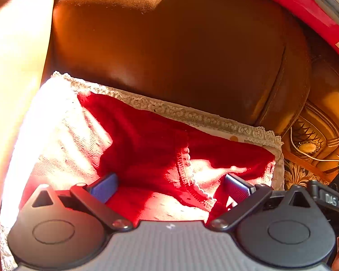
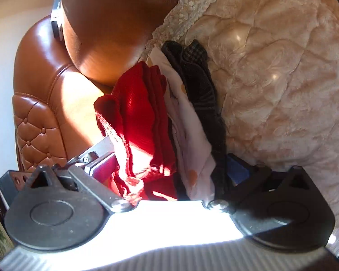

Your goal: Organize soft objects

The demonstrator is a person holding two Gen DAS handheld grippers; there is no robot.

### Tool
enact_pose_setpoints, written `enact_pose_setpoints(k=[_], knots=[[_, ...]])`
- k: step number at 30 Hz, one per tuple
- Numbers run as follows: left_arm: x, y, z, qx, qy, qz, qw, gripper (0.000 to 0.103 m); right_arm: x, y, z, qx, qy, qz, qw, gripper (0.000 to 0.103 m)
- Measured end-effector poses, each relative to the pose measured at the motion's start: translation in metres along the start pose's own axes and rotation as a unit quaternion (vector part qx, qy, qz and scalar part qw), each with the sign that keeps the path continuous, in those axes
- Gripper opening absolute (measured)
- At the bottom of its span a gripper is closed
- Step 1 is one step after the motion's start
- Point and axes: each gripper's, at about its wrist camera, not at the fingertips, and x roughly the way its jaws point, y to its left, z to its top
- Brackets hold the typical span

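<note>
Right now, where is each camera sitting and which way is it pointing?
Left wrist: on the left gripper, facing the red cloth on a lace-edged cover before the sofa back; fingertips at bottom right.
Right wrist: on the right gripper, sideways along a cloth stack.
Shared: red cloth, lace cover, sofa.

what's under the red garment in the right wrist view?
A white patterned cloth sits directly beneath the red garment, then a dark checked cloth, on the cream quilted cover. Anything deeper in the stack is covered.
</note>
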Motion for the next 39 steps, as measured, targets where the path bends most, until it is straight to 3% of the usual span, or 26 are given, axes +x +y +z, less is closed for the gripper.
enact_pose_setpoints(k=[6, 9, 14, 19, 22, 29, 32, 39], knots=[[-0.014, 0.019, 0.003, -0.045, 0.001, 0.019, 0.9988, 0.103, 0.022, 0.007, 0.001, 0.016, 0.013, -0.002, 1.0, 0.103], [-0.017, 0.032, 0.0, -0.078, -0.001, 0.004, 0.9969, 0.103, 0.022, 0.011, 0.003, 0.0, 0.029, 0.014, 0.999, 0.103], [-0.028, 0.049, -0.001, -0.115, -0.023, -0.01, 0.993, 0.103, 0.047, 0.035, 0.008, -0.003, 0.035, -0.062, 0.998, 0.103], [-0.045, 0.088, 0.003, -0.125, -0.036, -0.019, 0.9913, 0.103, 0.062, 0.047, 0.014, -0.01, 0.06, -0.07, 0.996, 0.103], [-0.051, 0.131, 0.011, -0.138, -0.04, -0.019, 0.9895, 0.103, 0.071, 0.057, 0.021, -0.009, 0.077, -0.091, 0.993, 0.103], [-0.025, 0.218, 0.024, -0.108, 0.023, -0.106, 0.9882, 0.103, 0.074, 0.067, 0.021, -0.024, 0.077, -0.094, 0.992, 0.103], [-0.001, 0.23, 0.021, -0.09, 0.05, -0.175, 0.9793, 0.103, 0.072, 0.069, 0.022, -0.038, 0.079, -0.09, 0.992, 0.098], [0.048, 0.244, 0.016, -0.075, 0.076, -0.256, 0.9607, 0.103, 0.077, 0.08, 0.027, -0.05, 0.081, -0.091, 0.991, 0.095]])
